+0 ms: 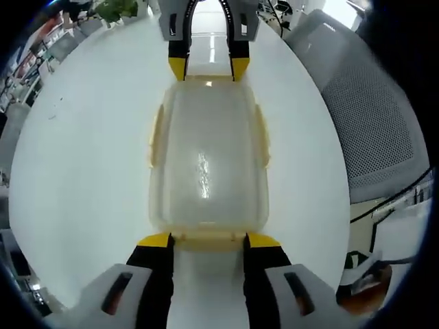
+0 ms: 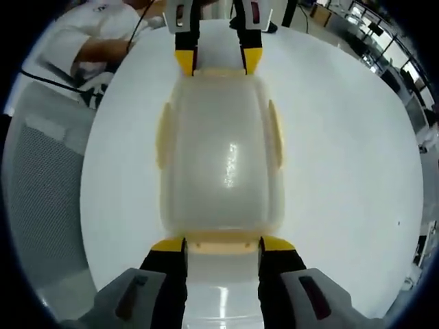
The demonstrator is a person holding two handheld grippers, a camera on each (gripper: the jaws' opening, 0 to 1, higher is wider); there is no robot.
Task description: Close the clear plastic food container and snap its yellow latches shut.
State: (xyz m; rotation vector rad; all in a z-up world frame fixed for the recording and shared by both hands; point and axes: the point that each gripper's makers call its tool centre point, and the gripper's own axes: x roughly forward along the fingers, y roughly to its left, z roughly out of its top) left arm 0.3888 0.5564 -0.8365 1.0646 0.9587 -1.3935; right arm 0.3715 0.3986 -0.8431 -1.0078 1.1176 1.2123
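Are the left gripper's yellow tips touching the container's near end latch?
Touching. In the left gripper view, the left gripper has both yellow tips pressed against the end latch of the container, with no gap visible between them.

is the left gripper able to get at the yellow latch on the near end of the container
Probably yes: the left gripper sits open right at the clear plastic container's yellow end latch, with nothing between.

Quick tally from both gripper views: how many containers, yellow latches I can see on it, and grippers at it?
Clear container: 1
Yellow latches: 4, two long sides, two ends
Grippers: 2, left gripper, right gripper
Total: 7
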